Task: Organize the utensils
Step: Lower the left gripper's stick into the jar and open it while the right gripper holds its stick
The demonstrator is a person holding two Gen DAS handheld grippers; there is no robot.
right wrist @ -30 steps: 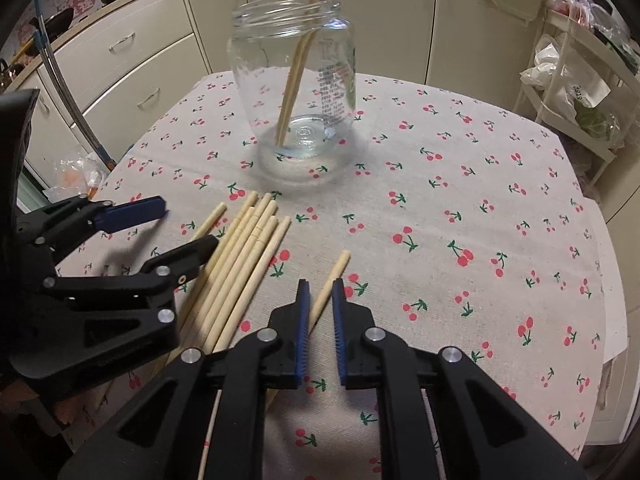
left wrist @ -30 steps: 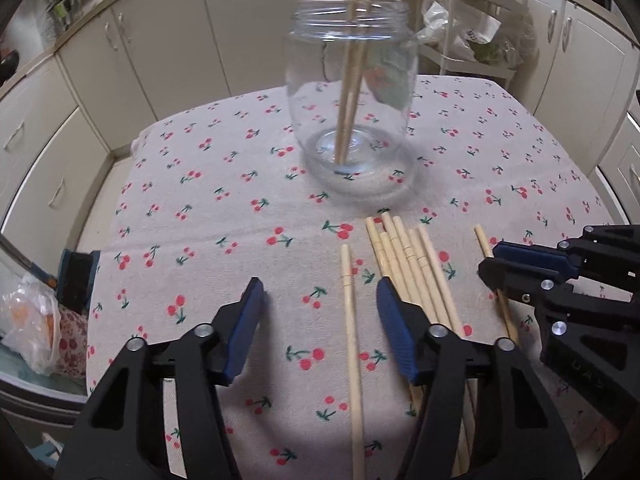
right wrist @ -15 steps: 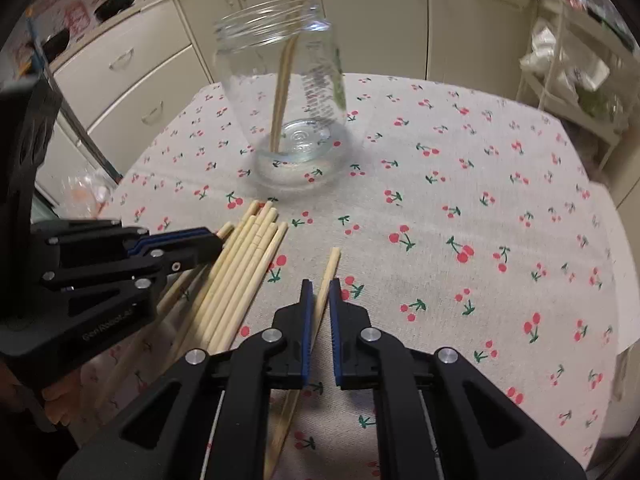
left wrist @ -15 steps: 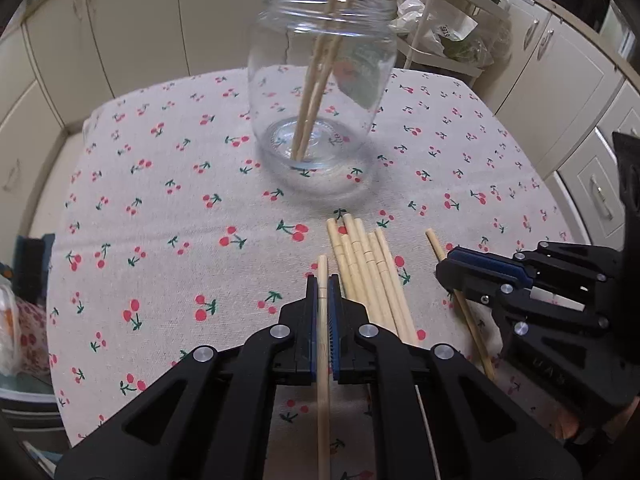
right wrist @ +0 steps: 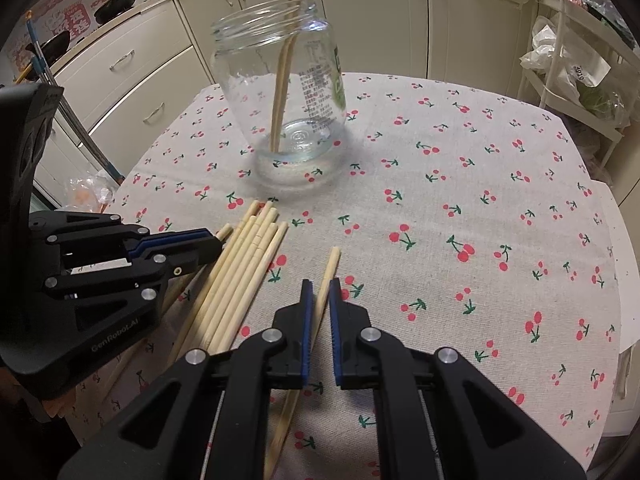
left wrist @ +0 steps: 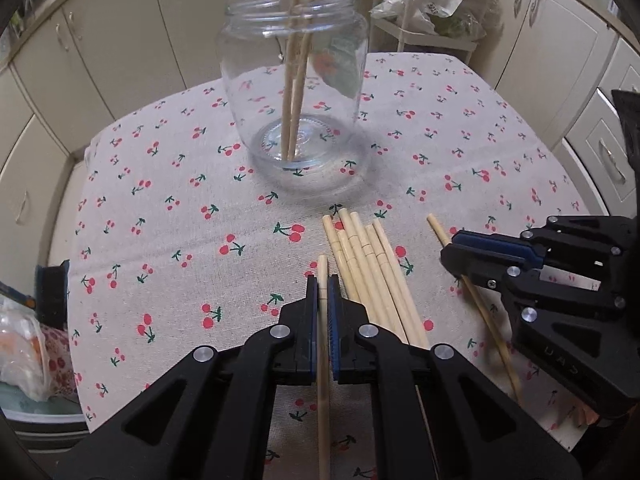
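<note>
While the left gripper (left wrist: 323, 280) pinches one chopstick (left wrist: 322, 268) at lower centre, the right gripper (right wrist: 320, 284) clamps another chopstick (right wrist: 330, 264); a jar (left wrist: 294, 92) stands upper centre.

left gripper (left wrist: 322, 285) clamping chopstick (left wrist: 322, 356), glass jar (left wrist: 294, 92) beyond (two inside)

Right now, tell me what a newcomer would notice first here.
A clear glass jar stands at the centre of the cherry-print tablecloth with two chopsticks leaning in it. Nearer, a bundle of loose chopsticks lies flat, and each gripper, left and right, is shut on a single chopstick.
</note>
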